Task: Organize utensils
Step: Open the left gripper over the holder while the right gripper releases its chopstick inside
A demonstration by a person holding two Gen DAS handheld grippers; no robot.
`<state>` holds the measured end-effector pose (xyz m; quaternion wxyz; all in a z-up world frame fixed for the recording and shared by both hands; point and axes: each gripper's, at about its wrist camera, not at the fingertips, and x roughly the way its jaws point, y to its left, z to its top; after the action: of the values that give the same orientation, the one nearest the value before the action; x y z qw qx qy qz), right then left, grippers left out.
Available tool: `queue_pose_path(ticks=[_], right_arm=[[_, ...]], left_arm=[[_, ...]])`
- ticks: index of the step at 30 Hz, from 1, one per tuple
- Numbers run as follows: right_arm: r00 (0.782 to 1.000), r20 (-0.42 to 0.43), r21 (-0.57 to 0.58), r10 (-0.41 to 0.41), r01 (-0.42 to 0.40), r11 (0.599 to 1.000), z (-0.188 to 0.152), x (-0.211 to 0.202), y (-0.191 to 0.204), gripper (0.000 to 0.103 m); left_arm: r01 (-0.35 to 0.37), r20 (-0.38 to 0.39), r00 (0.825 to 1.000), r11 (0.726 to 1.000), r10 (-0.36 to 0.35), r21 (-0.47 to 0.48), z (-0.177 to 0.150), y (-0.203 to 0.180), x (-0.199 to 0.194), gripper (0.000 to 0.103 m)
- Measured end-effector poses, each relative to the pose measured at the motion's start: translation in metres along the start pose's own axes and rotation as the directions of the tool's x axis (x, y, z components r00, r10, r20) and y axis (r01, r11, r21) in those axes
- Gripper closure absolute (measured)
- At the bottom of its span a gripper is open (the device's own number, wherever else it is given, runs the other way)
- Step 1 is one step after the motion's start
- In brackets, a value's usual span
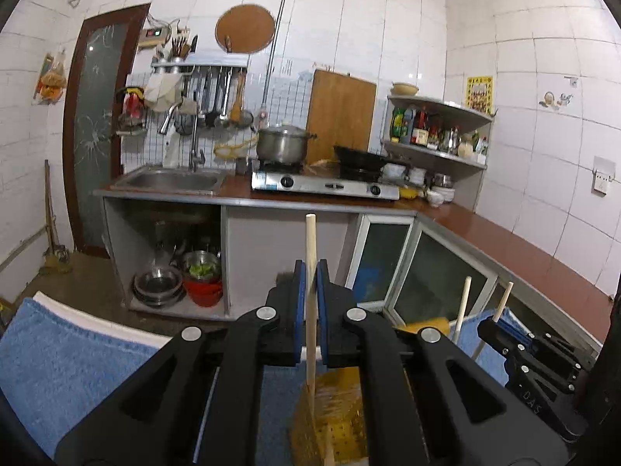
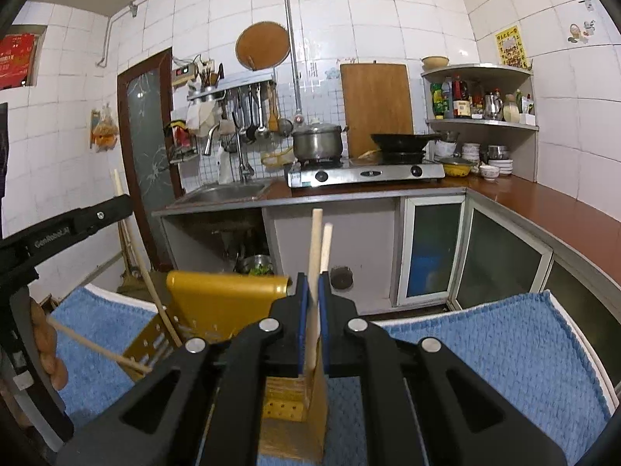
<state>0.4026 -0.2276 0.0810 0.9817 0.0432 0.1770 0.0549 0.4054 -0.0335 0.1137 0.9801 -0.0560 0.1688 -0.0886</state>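
My left gripper point(image 1: 310, 272) is shut on one pale wooden chopstick point(image 1: 310, 248) that stands upright above a yellow perforated utensil holder point(image 1: 333, 419). My right gripper point(image 2: 313, 285) is shut on a pair of wooden chopsticks point(image 2: 316, 248), upright over a slot of the yellow holder point(image 2: 287, 407). The holder's tall back panel point(image 2: 221, 303) stands to the left. In the left wrist view the right gripper point(image 1: 500, 328) shows at lower right with two chopstick ends point(image 1: 464, 303). The left gripper's arm point(image 2: 77, 225) and its chopstick point(image 2: 128, 229) show at the left of the right wrist view.
The holder sits on a blue towel point(image 2: 485, 349) over a white table. Beyond is a kitchen counter point(image 2: 543, 202) with a sink point(image 2: 229, 192), a gas stove point(image 2: 365, 173), a pot point(image 2: 316, 141) and a wok point(image 2: 403, 141). Bowls point(image 1: 159, 287) sit in the open cabinet below.
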Motion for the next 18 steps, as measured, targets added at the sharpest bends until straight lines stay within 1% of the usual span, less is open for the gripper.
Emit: queue_pose_path(ticks=[3, 6, 7, 8, 9, 10, 13, 15, 16, 17, 18], right_arm=[[1.0, -0.015, -0.007, 0.0, 0.0, 1.0, -0.004, -0.002, 0.001, 0.096], [0.999, -0.044, 0.0, 0.001, -0.001, 1.0, -0.006, -0.006, -0.001, 0.096], [0.998, -0.057, 0.0, 0.003, -0.003, 1.0, -0.005, -0.009, -0.001, 0.092], [0.998, -0.064, 0.001, 0.001, -0.001, 1.0, -0.004, -0.011, -0.002, 0.075], [0.998, -0.063, 0.009, 0.002, -0.001, 1.0, -0.002, -0.017, -0.004, 0.064], [0.999, -0.052, 0.017, 0.001, 0.0, 1.0, 0.0, -0.024, -0.005, 0.049], [0.998, -0.058, -0.002, -0.021, 0.021, 1.0, 0.004, -0.043, -0.004, 0.049], [0.997, -0.064, -0.006, -0.032, 0.032, 0.999, 0.005, -0.057, -0.005, 0.048], [0.997, -0.068, -0.007, -0.037, 0.037, 0.999, 0.006, -0.063, -0.006, 0.045], [0.996, -0.073, -0.008, -0.047, 0.046, 0.999, 0.005, -0.071, -0.006, 0.039], [0.996, -0.076, -0.007, -0.053, 0.053, 0.999, 0.004, -0.078, -0.007, 0.036]], left_arm=[[-0.007, -0.036, 0.999, 1.0, 0.007, 0.016, -0.008, 0.001, 0.001, 0.098], [-0.012, -0.068, 0.998, 1.0, 0.012, 0.008, -0.009, 0.006, -0.004, 0.097], [-0.013, -0.074, 0.997, 1.0, 0.013, 0.005, -0.009, 0.007, -0.008, 0.091], [-0.014, -0.085, 0.996, 1.0, 0.014, -0.001, -0.007, 0.009, -0.013, 0.085], [-0.014, -0.089, 0.996, 1.0, 0.013, -0.011, -0.006, 0.012, -0.019, 0.068], [-0.013, -0.09, 0.996, 1.0, 0.011, -0.023, -0.004, 0.014, -0.025, 0.049], [-0.016, -0.085, 0.996, 0.999, 0.014, -0.029, 0.0, 0.021, -0.056, 0.036], [-0.021, -0.106, 0.994, 1.0, 0.02, -0.016, 0.0, 0.022, -0.072, 0.03], [-0.027, -0.109, 0.994, 0.999, 0.025, -0.017, 0.0, 0.023, -0.078, 0.024], [-0.033, -0.114, 0.993, 0.999, 0.031, -0.019, -0.001, 0.027, -0.089, 0.02], [-0.035, -0.121, 0.992, 0.999, 0.033, -0.021, -0.003, 0.029, -0.097, 0.014]])
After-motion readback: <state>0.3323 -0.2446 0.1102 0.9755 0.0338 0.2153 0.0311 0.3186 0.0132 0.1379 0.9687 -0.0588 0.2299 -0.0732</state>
